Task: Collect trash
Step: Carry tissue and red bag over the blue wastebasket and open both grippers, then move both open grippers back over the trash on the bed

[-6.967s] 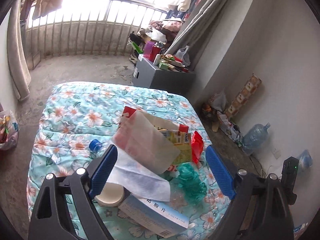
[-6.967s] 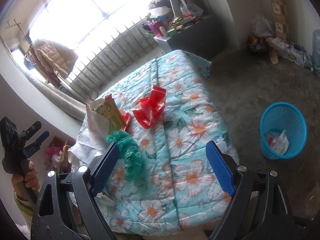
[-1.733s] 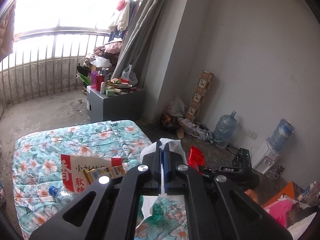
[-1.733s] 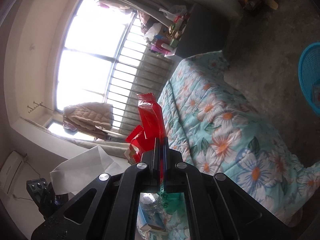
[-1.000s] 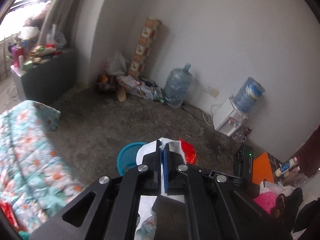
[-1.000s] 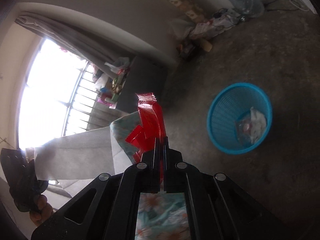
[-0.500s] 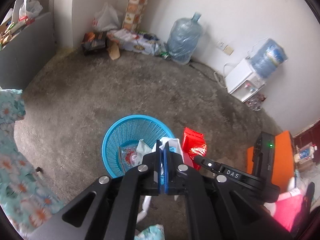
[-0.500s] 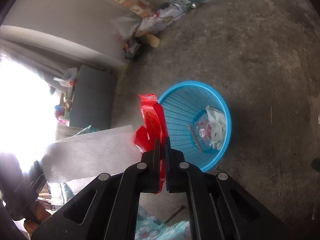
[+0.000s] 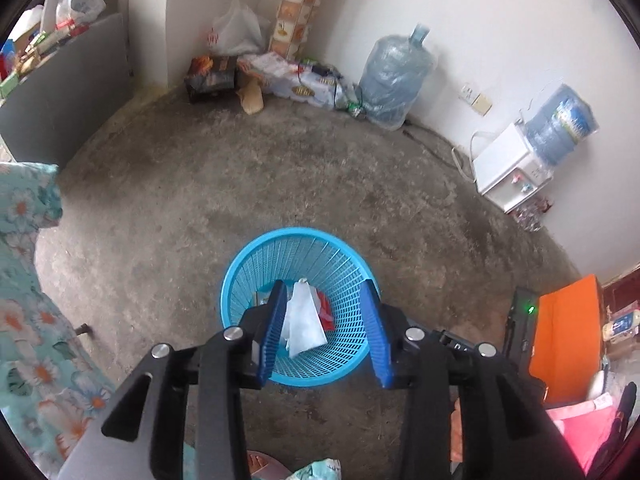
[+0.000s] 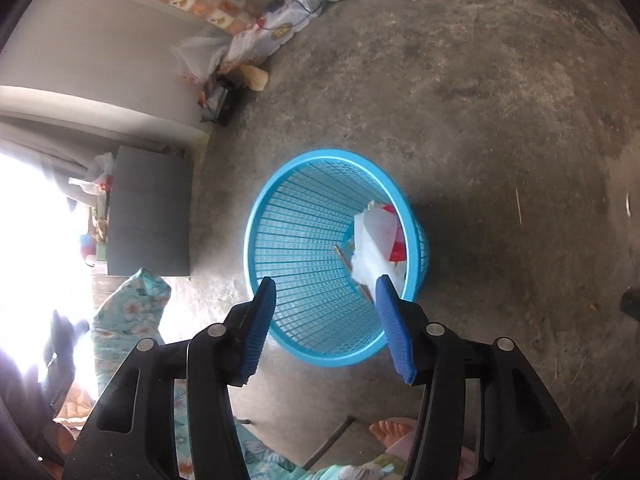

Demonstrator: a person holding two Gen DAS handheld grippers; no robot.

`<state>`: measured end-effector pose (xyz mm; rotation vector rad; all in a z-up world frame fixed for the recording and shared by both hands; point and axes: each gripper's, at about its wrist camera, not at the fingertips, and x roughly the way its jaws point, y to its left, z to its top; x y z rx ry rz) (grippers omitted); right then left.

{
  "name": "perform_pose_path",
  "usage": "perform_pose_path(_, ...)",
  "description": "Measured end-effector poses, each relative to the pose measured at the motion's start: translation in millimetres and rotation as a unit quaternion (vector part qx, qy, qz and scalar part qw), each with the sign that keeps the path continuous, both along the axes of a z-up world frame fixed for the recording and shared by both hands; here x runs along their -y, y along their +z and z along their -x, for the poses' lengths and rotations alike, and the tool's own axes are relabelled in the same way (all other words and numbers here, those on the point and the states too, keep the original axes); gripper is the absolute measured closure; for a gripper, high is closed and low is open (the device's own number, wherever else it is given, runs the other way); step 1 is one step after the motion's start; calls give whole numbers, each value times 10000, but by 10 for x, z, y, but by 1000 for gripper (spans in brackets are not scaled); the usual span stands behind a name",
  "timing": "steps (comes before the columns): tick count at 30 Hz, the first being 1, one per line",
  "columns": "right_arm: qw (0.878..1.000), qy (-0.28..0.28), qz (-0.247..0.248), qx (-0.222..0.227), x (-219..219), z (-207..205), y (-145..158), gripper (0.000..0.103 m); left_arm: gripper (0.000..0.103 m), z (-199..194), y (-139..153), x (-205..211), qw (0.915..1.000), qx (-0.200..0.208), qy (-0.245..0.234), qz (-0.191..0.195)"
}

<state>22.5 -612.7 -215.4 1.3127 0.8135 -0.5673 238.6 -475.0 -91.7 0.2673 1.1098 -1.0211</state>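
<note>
both grippers, left [image 9: 326, 330] and right [image 10: 328, 322], have just spread their fingers, empty, so tissue [image 9: 302, 322] and red wrapper [image 10: 396, 246] land in the blue basket [image 9: 240, 264] below.

Bedroom: floral bedspread [image 9: 24, 280], water dispenser [image 9: 516, 172]

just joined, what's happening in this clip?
A person with a gripper in each hand is binning trash. Both the left gripper and right gripper hang over the blue mesh wastebasket; their jaws have just been opening and nothing is pinched. A white tissue and a red wrapper now lie inside the basket with other scraps.
</note>
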Motion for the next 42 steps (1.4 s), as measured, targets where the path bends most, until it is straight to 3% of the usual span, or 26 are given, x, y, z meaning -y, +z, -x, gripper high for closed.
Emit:
perform_pose_path(4, 9997, 32, 161, 180, -125, 79, 210, 49, 62, 113, 486, -323, 9994, 174, 49, 310)
perform_pose_path(7, 9987, 223, 336, 303, -290, 80, 456, 44, 53, 233, 958, -739, 9970, 415, 254, 600)
perform_pose_path(13, 9888, 1120, 799, 582, -717, -72, 1103, 35, 36, 444, 1770, -2020, 9868, 869, 969, 962)
perform_pose_path(15, 9809, 1503, 971, 764, -889, -141, 1331, 33, 31, 505, 1948, -2510, 9810, 987, 1276, 1074)
perform_pose_path(19, 9631, 2171, 1133, 1119, -1248, -282, 1691, 32, 27, 666, 2178, -3558, 9615, 1360, 2050, 1224)
perform_pose_path(24, 9385, 2913, 1100, 1493, -1743, -459, 2000, 32, 26, 813, 2192, -4531, 9372, 1551, 2897, 1169)
perform_pose_path(27, 9246, 3285, 1006, 1648, -2019, -544, 2112, 32, 26, 859, 2135, -4924, 9285, 1554, 3166, 1164)
perform_pose_path(31, 9040, 3788, 776, 1823, -2427, -676, 2209, 32, 26, 915, 2053, -5290, 9203, 1653, 3357, 1142)
perform_pose_path(42, 8518, 4882, 792, 1726, -3469, -1001, 2321, 32, 26, 921, 1659, -5764, 9033, 1143, 3955, 1208)
